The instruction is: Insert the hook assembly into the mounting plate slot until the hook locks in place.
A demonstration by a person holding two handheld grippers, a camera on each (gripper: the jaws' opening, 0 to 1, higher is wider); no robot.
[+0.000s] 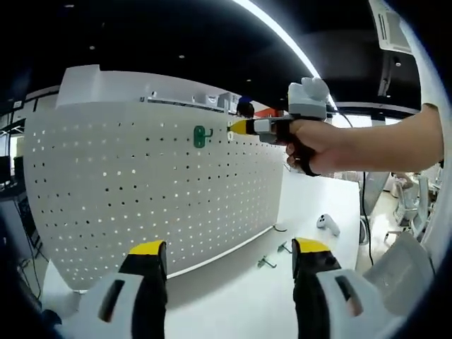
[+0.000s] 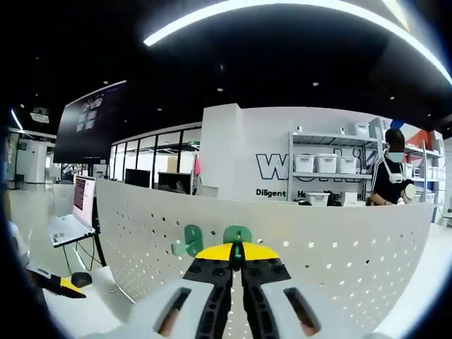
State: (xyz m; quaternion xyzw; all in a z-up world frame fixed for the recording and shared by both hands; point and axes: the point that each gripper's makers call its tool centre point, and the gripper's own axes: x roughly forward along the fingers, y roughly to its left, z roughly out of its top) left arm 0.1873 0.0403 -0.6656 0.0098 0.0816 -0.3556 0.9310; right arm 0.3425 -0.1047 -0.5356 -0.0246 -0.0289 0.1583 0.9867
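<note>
On the far wall in the right gripper view, large dark letters (image 2: 279, 167) begin "W" and are then cut off by a shelf rack (image 2: 329, 169); a smaller line beneath reads "Diligent" before it too is hidden. The rack carries several white lidded bins (image 2: 326, 163) whose contents cannot be seen. A person in dark clothes (image 2: 390, 178) stands beside the rack. An open laptop (image 2: 73, 212) rests on a stand to the left.

The white pegboard mounting plate (image 1: 141, 191) stands upright on the white counter (image 1: 233, 296). A green hook (image 1: 201, 135) already hangs on it near the top edge. The right tongs (image 1: 235, 127), held in a hand (image 1: 311, 145), are closed on a second green hook (image 2: 237, 240) and press it against the plate just beside the first; in the right gripper view the yellow-tipped jaws meet around the hook's stem, with the hung green hook (image 2: 189, 240) to its left.

The left tongs (image 1: 229, 258) hang low before the plate, jaws wide apart and empty. Two small metal hooks (image 1: 274, 256) lie loose on the counter between the jaws, and a white controller (image 1: 328, 224) lies farther right
</note>
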